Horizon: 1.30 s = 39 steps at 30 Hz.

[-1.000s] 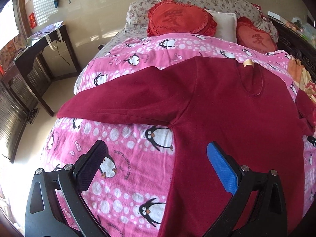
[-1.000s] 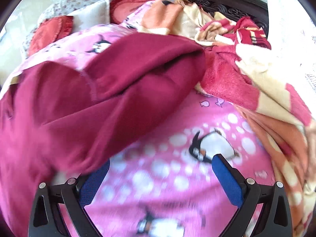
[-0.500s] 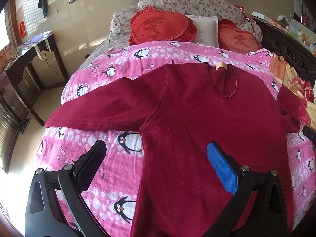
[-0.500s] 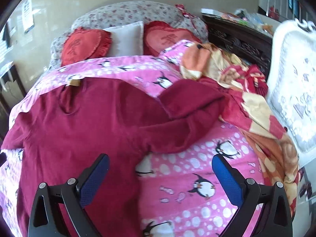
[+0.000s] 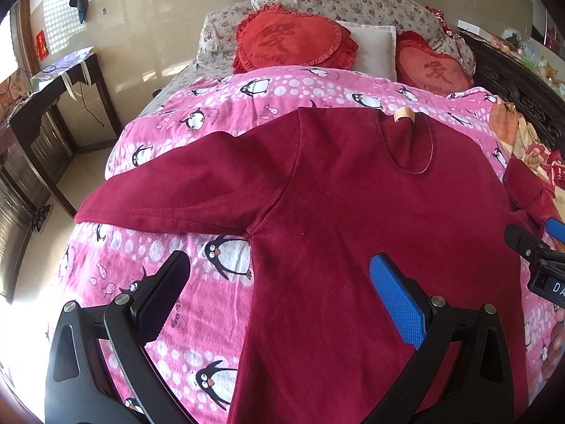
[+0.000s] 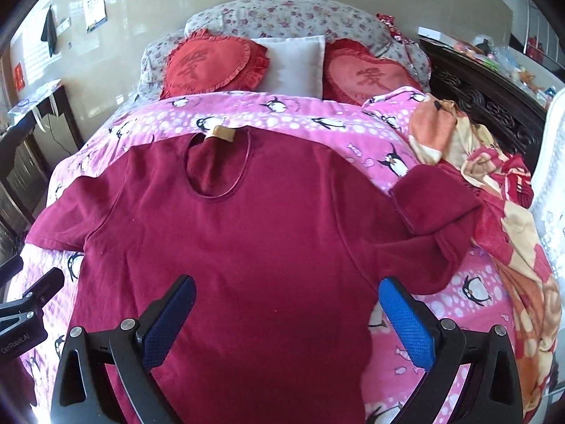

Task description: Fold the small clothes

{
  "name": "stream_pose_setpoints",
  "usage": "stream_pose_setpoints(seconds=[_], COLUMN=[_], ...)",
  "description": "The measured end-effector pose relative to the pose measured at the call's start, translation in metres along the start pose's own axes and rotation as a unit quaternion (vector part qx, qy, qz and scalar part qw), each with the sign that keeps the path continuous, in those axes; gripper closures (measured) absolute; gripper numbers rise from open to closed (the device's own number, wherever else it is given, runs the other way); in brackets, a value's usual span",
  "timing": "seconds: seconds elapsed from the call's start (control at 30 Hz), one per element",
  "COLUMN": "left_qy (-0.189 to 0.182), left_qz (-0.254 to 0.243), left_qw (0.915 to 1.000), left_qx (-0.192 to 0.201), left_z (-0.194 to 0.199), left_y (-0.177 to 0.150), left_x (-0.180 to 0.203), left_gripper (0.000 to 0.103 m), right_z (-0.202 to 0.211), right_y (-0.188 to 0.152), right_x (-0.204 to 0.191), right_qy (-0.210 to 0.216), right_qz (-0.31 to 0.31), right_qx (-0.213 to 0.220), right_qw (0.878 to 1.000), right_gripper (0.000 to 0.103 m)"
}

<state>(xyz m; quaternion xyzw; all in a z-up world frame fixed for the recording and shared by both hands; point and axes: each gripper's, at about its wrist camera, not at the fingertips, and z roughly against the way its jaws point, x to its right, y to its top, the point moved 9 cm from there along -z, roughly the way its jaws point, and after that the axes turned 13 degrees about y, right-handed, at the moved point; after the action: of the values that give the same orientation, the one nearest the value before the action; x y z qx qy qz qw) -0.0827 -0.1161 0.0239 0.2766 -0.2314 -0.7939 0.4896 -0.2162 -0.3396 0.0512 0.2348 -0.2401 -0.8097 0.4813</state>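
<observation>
1. Blue-padded and black-framed, the left gripper hangs with its jaws wide and empty, over the shirt's side edge at 6 o'clock of the left wrist view; the right gripper is likewise spread wide with nothing between its pads, above the lower body of the garment.
2. Beyond them the maroon long-sleeved shirt lies front-up and flat on the pink penguin blanket, collar toward 12 o'clock; no fold shows in the body, so the task looks barely begun.
3. Its left sleeve stretches out flat toward 9 o'clock; the right sleeve is doubled back and rumpled at 3 o'clock, against a floral blanket; both sleeves and the body remain to fold.
4. Farthest, heart cushions rest at 12 o'clock.
5. Hidden: the hem, cut off behind the grippers; the right cuff's lie is hard to make out.
</observation>
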Motion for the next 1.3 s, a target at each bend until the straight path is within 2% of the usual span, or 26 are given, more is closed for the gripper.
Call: stream_pose_setpoints(seconds=[0.33,0.6,0.9,1.1,1.3], left_qy=[0.002,0.006,0.009,0.011,0.012], left_qz=[0.001,0.006,0.014,0.019,0.027], left_qw=[0.9999,0.9998,0.9996,0.9993,0.9989], left_qx=[-0.012,-0.018,-0.024,-0.030,-0.037], left_z=[-0.015,-0.024,-0.033,-0.041,-0.050], left_y=[0.002,0.002,0.003,0.005,0.006], left_x=[0.002,-0.001,-0.009,-0.015,-0.021], left_gripper=[0.001,0.001,0.001,0.001,0.001], right_z=[-0.016,-0.021,-0.031,-0.044,-0.057], right_y=[0.008,0.022,0.042,0.044,0.040], right_x=[-0.015,-0.036,-0.059,-0.066,-0.067], right_qy=[0.013,0.055,0.056,0.035,0.035], right_qz=[-0.003,-0.031,-0.020,0.003,0.006], right_qx=[-0.012,-0.018,-0.018,-0.016,-0.024], right_qw=[1.000,0.998,0.998,0.999,0.999], right_gripper=[0.000,0.000,0.000,0.000,0.000])
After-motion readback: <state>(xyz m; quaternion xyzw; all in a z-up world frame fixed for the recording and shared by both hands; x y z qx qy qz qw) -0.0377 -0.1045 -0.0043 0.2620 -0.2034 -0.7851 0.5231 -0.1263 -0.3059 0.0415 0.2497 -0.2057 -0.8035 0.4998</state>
